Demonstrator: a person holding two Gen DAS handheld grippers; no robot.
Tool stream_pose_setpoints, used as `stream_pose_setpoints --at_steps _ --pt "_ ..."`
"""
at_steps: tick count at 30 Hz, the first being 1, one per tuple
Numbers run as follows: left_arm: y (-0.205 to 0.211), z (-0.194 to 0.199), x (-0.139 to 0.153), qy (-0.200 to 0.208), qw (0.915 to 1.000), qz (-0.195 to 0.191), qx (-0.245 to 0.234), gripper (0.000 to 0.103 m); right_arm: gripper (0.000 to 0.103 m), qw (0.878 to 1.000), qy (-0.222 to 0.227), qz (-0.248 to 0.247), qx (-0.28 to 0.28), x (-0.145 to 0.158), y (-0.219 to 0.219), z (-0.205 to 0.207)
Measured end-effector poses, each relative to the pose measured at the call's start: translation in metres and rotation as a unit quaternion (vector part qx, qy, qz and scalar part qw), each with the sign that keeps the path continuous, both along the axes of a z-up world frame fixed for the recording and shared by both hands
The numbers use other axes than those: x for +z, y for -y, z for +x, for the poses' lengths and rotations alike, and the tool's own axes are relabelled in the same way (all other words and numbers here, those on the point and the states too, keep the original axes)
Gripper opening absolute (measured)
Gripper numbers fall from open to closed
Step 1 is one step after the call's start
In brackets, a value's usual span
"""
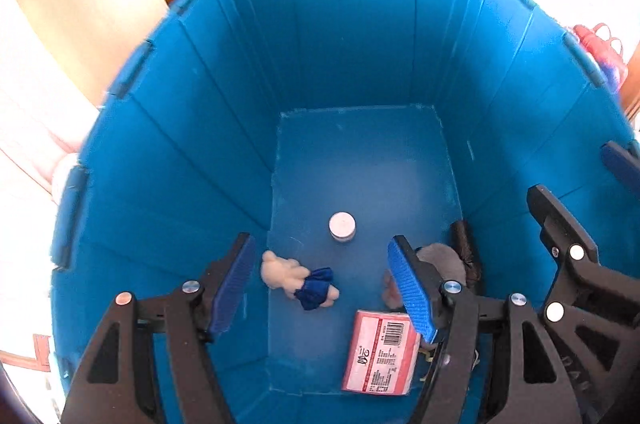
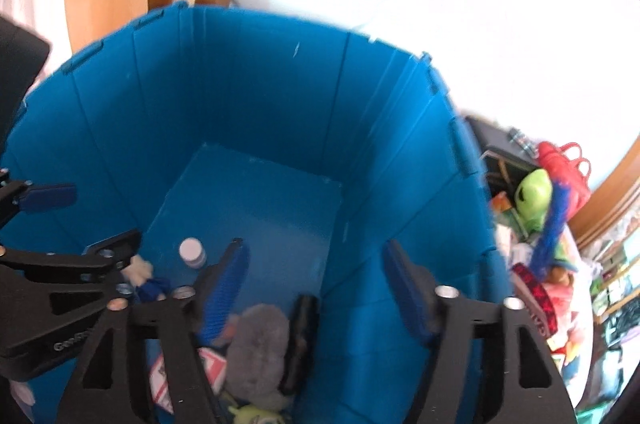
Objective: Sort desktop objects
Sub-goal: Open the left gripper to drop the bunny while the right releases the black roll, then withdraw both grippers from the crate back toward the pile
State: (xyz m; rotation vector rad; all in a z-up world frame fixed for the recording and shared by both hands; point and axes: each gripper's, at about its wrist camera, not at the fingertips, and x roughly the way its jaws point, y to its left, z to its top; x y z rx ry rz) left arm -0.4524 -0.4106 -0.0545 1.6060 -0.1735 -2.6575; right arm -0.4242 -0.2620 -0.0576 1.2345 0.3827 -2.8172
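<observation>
Left wrist view: I'm holding both tongs released & empty over the blue bin (image 1: 352, 36). Bear toy (image 1: 298, 280), small jar (image 1: 342, 226), red packet (image 1: 380, 352) are lying inside on the bottom. Risk: left gripper (image 1: 324, 284) & right gripper (image 2: 316, 288) are crowding, prob. bumping each other or the bin wall.

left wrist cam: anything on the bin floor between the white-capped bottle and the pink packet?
Mostly bare blue floor of the bin between the bottle and pink packet. The cream plush toy lies just left of that line. Clearest in the left wrist view.
</observation>
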Motion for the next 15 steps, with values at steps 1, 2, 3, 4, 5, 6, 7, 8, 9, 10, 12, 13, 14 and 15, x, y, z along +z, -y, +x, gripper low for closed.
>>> stream_pose_setpoints --at_steps 1,2,3,4,5,6,7,8,9,10,12,13,14,15 --pt "0.002 0.005 0.006 -0.006 1.0 0.006 0.0 0.068 0.093 1.0 -0.009 -0.004 0.0 0.007 -0.002 0.004" --pt "0.005 0.009 0.011 -0.014 0.9998 0.012 0.0 0.068 0.097 1.0 -0.014 -0.005 0.0 0.013 -0.002 0.008" --pt "0.006 0.015 0.017 -0.023 0.9996 0.017 0.0 0.068 0.102 1.0 -0.022 -0.01 0.004 0.021 -0.003 0.013" --pt "0.007 0.022 0.025 -0.033 0.9992 0.02 0.001 0.068 0.103 1.0 -0.026 -0.014 0.009 0.026 -0.004 0.014" --pt "0.008 0.028 0.034 -0.044 0.9988 0.022 0.002 0.068 0.103 0.999 -0.031 -0.017 0.013 0.033 -0.005 0.019" --pt "0.009 0.036 0.042 -0.057 0.9981 0.026 0.002 0.068 0.103 0.999 -0.036 -0.021 0.018 0.04 -0.006 0.023" --pt "0.009 0.047 0.052 -0.073 0.9969 0.03 0.001 0.068 0.103 0.999 -0.042 -0.024 0.023 0.047 -0.008 0.029" --pt "0.008 0.056 0.06 -0.088 0.9955 0.036 -0.002 0.068 0.103 0.998 -0.051 -0.029 0.028 0.054 -0.01 0.037" --pt "0.008 0.066 0.067 -0.103 0.9936 0.046 -0.005 0.068 0.103 0.997 -0.059 -0.035 0.032 0.062 -0.014 0.045" --pt "0.007 0.077 0.074 -0.119 0.9912 0.057 -0.005 0.068 0.103 0.996 -0.067 -0.039 0.035 0.067 -0.016 0.052" --pt "0.006 0.101 0.088 -0.15 0.9855 0.079 -0.007 0.068 0.103 0.994 -0.087 -0.051 0.044 0.078 -0.026 0.072" --pt "0.006 0.109 0.095 -0.161 0.9831 0.086 -0.007 0.068 0.103 0.993 -0.096 -0.055 0.046 0.082 -0.031 0.08" --pt "0.003 0.118 0.098 -0.174 0.9805 0.091 -0.007 0.068 0.103 0.991 -0.106 -0.062 0.048 0.085 -0.037 0.093" --pt "0.0 0.129 0.102 -0.19 0.9773 0.094 -0.007 0.068 0.103 0.99 -0.113 -0.068 0.05 0.088 -0.04 0.102"
